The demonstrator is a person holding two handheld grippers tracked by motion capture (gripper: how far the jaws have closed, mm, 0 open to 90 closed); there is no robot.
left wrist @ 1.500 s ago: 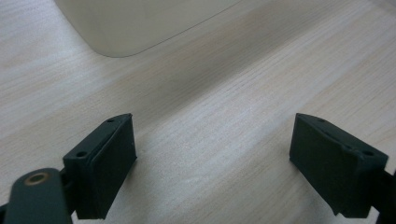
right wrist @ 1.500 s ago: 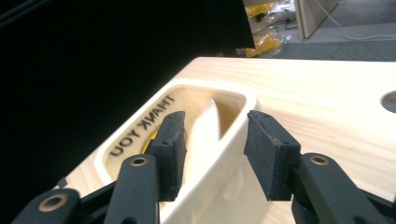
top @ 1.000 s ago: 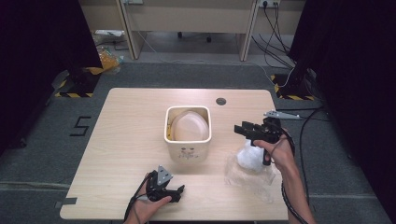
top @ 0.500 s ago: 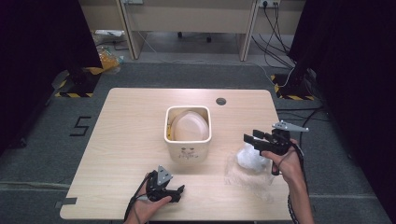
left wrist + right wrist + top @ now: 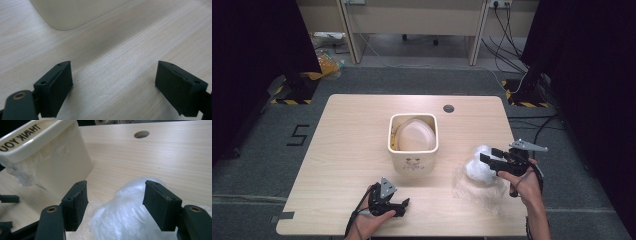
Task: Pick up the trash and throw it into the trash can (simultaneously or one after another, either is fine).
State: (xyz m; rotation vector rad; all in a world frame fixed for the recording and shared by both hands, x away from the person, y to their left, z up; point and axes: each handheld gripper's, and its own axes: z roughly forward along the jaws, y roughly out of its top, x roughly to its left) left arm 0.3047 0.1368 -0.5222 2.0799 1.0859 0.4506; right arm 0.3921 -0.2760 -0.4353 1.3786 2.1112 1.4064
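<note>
Straddling the plastic bag (image 5: 125,220) near the table's edge, right tool (image 5: 115,202) spread.

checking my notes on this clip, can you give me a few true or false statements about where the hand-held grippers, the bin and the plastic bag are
1. The right hand-held gripper is open over the crumpled plastic bag. True.
2. The left hand-held gripper is shut on the bag. False: it is open above bare table, holding nothing.
3. The cream bin stands upright near the middle of the table. True.
4. The bag lies inside the bin. False: it lies on the table, to the bin's right in the high view.
5. The bin's rim reads THANK YOU. True, in the right gripper view.
</note>
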